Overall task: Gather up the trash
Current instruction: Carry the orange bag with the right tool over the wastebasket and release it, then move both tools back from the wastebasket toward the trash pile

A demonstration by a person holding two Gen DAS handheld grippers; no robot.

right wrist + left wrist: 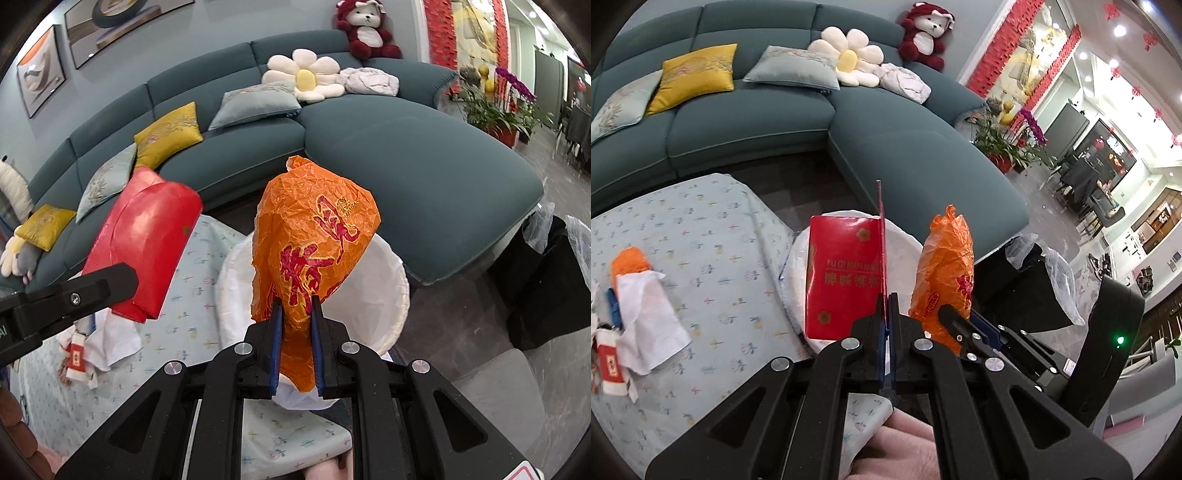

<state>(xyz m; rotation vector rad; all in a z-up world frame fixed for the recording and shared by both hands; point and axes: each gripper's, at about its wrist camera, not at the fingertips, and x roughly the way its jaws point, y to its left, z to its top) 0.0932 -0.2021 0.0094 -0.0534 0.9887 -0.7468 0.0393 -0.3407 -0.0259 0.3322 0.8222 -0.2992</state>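
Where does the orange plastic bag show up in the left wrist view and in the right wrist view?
Left wrist view: the orange plastic bag stands right of centre, beside the red envelope, held by the right tool.
Right wrist view: it fills the centre, clamped in that tool, above the white-lined bin.
Shared landmark: the red teddy bear on the sofa back.

Both grippers raised side by side, each clamped shut.
The left gripper (886,306) pinches a red packet (842,280); the right gripper (297,310) grips an orange wrapper (314,236), both angled downward.
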